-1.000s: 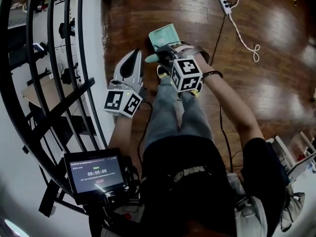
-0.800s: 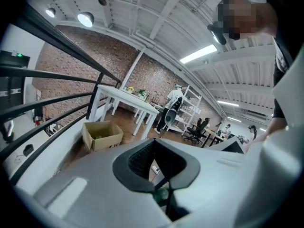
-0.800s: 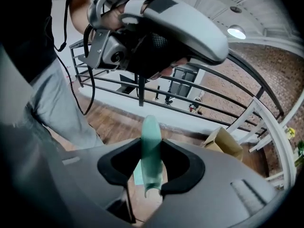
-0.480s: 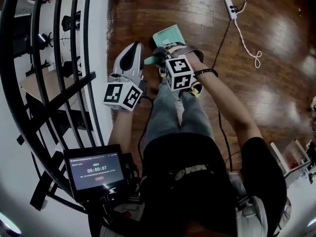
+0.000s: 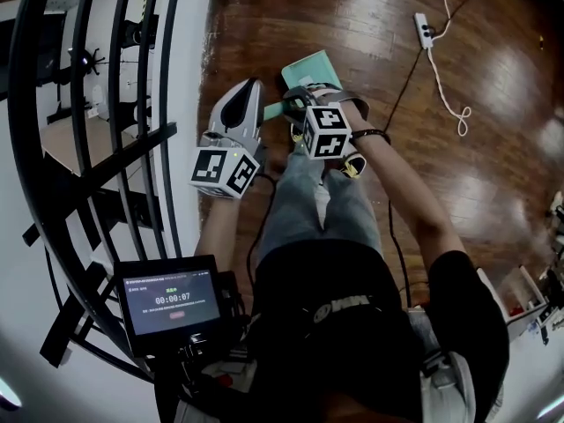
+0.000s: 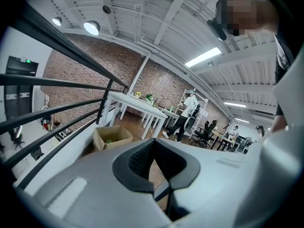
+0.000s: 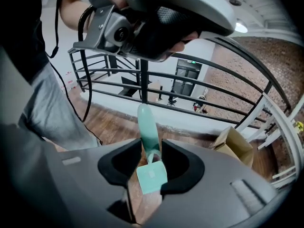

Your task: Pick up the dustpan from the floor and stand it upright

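Right claw [image 7: 151,151] clamped on the dustpan [image 5: 310,67].
Its jaws, just closing further, pinched the teal handle [image 7: 145,125], shown close in the right gripper view; only the head view showed the pan lying on the floor [image 5: 370,25]. The left claw [image 6: 153,145] pointed elsewhere, jaws together, empty. A screen [image 5: 172,300] read "00:00:07".

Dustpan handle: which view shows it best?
Right gripper view: the handle runs up between the right hand-held gripper's jaws, which just closed further onto it. Head view shows the pan and a handle stub beside that gripper. Left gripper view shows none of it.
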The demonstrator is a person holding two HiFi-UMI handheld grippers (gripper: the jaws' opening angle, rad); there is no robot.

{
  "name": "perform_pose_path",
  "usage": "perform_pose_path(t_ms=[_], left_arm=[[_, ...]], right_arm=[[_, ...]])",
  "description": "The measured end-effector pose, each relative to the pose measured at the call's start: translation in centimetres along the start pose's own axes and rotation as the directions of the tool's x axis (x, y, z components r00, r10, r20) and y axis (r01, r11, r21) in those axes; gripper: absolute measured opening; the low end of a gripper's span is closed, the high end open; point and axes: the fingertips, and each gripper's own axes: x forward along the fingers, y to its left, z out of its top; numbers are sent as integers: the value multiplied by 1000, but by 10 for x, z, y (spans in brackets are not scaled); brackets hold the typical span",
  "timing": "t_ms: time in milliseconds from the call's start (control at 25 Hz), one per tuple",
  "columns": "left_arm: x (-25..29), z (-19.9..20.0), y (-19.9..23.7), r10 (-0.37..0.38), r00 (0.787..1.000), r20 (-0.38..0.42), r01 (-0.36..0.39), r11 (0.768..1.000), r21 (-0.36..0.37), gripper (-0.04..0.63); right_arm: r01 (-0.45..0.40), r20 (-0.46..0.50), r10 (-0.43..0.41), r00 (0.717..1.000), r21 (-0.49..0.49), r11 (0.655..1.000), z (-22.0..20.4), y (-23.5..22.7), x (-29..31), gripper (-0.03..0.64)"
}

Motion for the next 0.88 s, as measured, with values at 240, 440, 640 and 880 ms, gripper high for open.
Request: perform_pose_path(t_ms=[240, 440, 640, 880], left_arm=[[-14, -7, 12, 23, 1000, 7, -23, 1000, -18, 20], [-10, -9, 19, 13, 1000, 24, -12, 1000, -18, 20], [10, 16, 1, -7, 998, 56, 6, 1000, 31, 20], [64, 53, 9, -48, 993, 110, 31, 989, 148, 20]], right_arm=[[31, 6, -31, 999, 27, 999, 2, -6, 7, 146], [99, 80, -112, 990, 158, 982, -6, -32, -3, 152], [182, 316, -318, 894, 394, 901, 13, -92, -96, 149], [156, 513, -627, 587, 688, 709, 26, -174, -193, 5]])
